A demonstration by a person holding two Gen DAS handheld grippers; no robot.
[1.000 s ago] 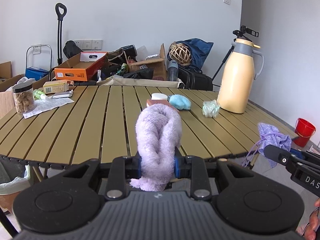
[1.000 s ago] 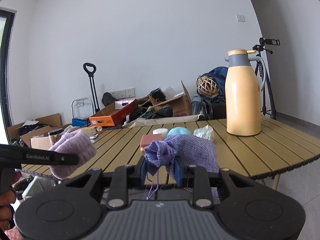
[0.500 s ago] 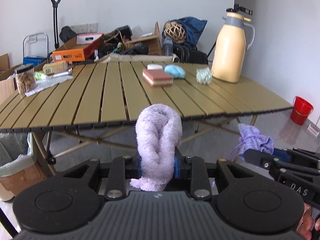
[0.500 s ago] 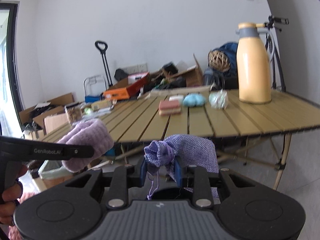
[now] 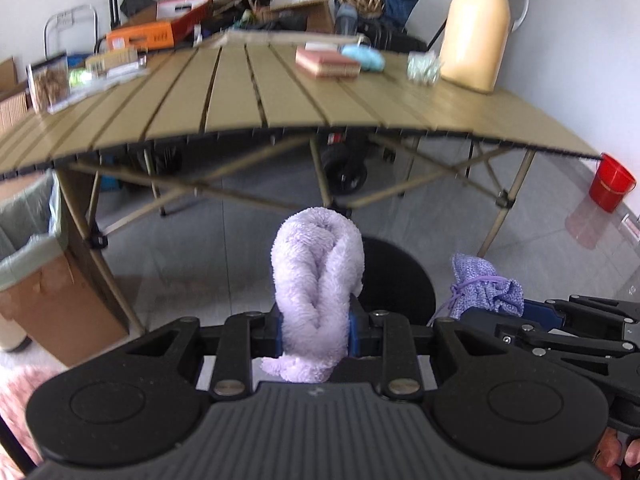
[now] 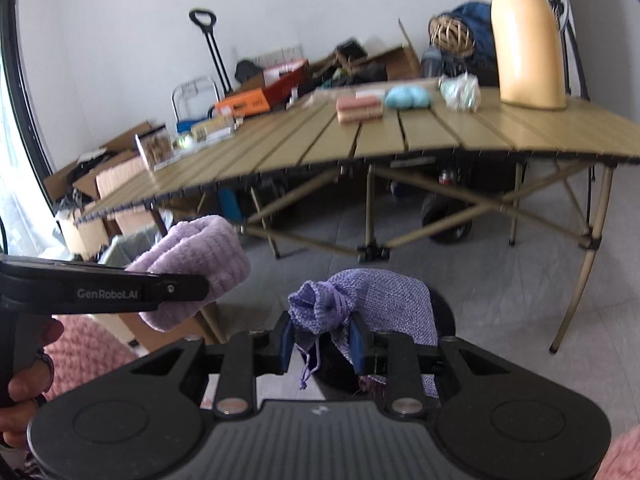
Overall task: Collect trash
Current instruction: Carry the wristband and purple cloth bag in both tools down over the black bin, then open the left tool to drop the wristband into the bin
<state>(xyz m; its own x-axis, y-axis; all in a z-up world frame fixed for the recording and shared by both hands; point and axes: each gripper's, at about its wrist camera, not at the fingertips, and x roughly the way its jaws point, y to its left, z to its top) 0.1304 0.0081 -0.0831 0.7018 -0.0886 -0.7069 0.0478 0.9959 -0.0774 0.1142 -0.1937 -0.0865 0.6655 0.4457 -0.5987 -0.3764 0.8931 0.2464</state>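
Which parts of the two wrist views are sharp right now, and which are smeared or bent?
Left wrist view: the fluffy lilac towel roll in the left gripper is crisp; the slatted olive folding table is motion-smeared, its front edge bowed by the fisheye. Right wrist view: the purple woven drawstring pouch in the right gripper is sharp, the tabletop clutter soft, the corners vignetted black.

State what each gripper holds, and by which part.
Left gripper: fluffy lilac folded towel, pinched near its lower end. Right gripper: purple woven drawstring pouch, gripped just below its gathered neck.
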